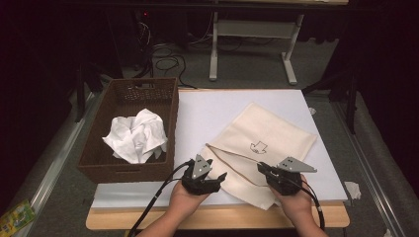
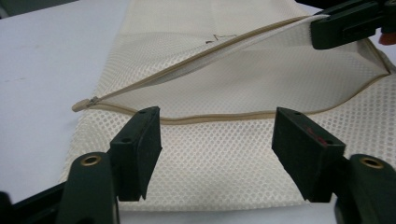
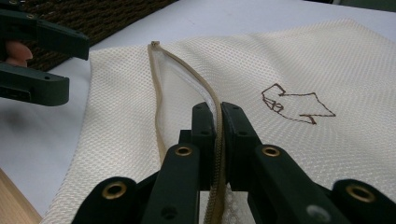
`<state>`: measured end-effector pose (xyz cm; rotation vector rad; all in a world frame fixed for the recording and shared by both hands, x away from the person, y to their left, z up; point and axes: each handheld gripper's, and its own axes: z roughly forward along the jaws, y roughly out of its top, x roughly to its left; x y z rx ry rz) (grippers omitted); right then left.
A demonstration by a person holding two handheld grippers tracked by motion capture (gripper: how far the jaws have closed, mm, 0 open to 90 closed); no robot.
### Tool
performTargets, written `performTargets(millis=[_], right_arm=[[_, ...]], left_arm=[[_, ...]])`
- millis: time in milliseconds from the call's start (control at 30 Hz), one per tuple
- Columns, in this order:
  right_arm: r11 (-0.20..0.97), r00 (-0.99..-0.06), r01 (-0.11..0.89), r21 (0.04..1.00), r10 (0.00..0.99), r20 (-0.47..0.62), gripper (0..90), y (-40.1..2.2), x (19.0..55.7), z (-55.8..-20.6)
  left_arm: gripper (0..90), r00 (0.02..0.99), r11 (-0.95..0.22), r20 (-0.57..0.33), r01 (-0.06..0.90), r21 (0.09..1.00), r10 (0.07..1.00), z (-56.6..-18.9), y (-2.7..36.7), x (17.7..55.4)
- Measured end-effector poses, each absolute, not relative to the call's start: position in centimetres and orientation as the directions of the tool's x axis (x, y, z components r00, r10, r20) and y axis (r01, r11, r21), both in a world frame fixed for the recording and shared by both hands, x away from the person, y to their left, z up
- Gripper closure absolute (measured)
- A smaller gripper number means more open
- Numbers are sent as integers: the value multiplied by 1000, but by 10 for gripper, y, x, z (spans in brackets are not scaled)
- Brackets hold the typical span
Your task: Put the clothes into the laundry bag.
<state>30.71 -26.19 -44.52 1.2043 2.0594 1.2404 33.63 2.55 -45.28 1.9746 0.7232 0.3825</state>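
Mesh laundry bag (image 1: pixel 262 143) lies flat on the white board (image 1: pixel 207 113), toward its right front corner, zipper mouth facing the front edge and partly unzipped. Right gripper (image 3: pixel 218 116) is clamped on the upper zipper edge (image 3: pixel 212 100) near the bag's front end, jaws pinched tight on the tape. Left gripper (image 2: pixel 217 140) has jaws spread, nothing between the pads; they hover just above the lower lip of the mouth, mesh beneath them. No earlier picture to compare, so I can't say which way those jaws are going. Wicker basket (image 1: pixel 131 128) sits at the left edge of the board with a crumpled white cloth (image 1: pixel 136 134) inside. Handling call: bag is light, limp, open-weave, so it'll sag, fold and slide on the smooth board, and it won't hold the mouth open by itself. Mesh could snag on the pad corners. Best grab is the stitched zipper tape, the stiffest part: one gripper on each lip, well apart, then pull apart and lift slightly. Cloth is soft and bulky; pinch a fold near its top.
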Motion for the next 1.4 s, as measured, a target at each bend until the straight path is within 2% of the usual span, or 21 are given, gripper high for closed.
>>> performTargets(millis=[167,400,667,1100,1400], right_arm=[[214,-521,449,867,852,59,851,-263,307,-444],[213,-525,445,870,849,60,851,-262,311,-444],[201,-523,449,871,849,73,852,-264,312,-447],[196,-527,436,878,847,73,852,-268,310,-444],[209,-544,435,876,836,70,851,-268,312,-445]], left_arm=[[190,774,-366,-30,332,870,632,-450,26,338],[102,773,-382,3,309,871,634,-444,29,336],[62,777,-366,-17,315,876,629,-434,33,339],[67,753,-338,-33,334,880,657,-423,41,346],[81,734,-287,-77,357,889,675,-411,60,348]])
